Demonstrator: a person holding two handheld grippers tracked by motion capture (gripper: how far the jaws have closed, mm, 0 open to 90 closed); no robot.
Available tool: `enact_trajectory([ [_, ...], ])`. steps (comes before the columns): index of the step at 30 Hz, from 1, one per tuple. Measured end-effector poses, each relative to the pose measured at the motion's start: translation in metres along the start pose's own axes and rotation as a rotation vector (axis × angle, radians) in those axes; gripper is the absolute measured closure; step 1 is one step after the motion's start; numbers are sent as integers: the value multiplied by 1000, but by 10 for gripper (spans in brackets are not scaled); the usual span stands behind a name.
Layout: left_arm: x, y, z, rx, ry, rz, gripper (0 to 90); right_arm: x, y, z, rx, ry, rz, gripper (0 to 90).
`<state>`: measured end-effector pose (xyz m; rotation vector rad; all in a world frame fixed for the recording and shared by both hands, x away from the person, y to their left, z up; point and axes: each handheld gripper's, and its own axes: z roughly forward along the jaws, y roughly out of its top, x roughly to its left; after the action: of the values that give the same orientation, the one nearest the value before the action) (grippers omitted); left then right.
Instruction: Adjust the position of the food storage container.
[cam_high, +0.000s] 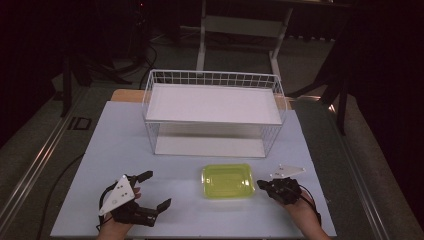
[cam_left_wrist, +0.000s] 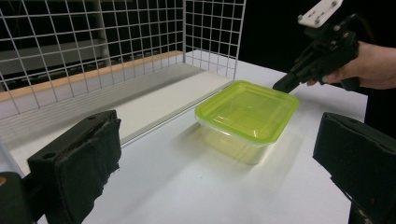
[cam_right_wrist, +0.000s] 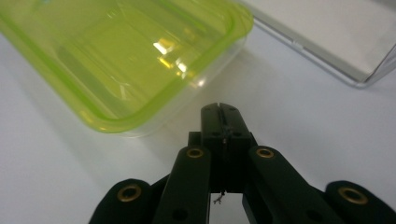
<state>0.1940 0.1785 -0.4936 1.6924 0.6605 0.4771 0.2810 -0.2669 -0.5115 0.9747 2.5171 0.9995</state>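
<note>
A clear plastic box with a lime-green lid (cam_high: 228, 181) (cam_left_wrist: 246, 116) (cam_right_wrist: 121, 60) lies on the white table (cam_high: 190, 210) in front of the wire basket. My left gripper (cam_high: 156, 190) (cam_left_wrist: 219, 168) rests at the near left, open wide, its jaws pointing toward the box with nothing between them. My right gripper (cam_high: 261, 184) (cam_left_wrist: 281, 85) (cam_right_wrist: 220, 112) is shut, holding nothing, with its tips just short of the box's right edge.
A white wire basket (cam_high: 214, 112) (cam_left_wrist: 116, 51) with a white shelf on top and a white floor panel stands behind the box. Dark floor, cables and table legs lie beyond the table edges.
</note>
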Motion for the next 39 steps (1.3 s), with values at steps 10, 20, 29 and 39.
enact_trajectory([
  [10, -2, 0, 1, 7, -8, 2, 15, 7, 0, 19, 40, 50, -8, 900],
  [20, -2, -1, 2, 10, -12, 0, 15, 16, 10, 32, 50, 89, -20, 900],
  [29, -2, -1, 1, 7, -14, -4, 15, 25, 23, 46, 45, 113, -50, 900],
  [39, -3, -1, 2, 9, -19, -6, 15, 31, 36, 60, 40, 127, -61, 900],
])
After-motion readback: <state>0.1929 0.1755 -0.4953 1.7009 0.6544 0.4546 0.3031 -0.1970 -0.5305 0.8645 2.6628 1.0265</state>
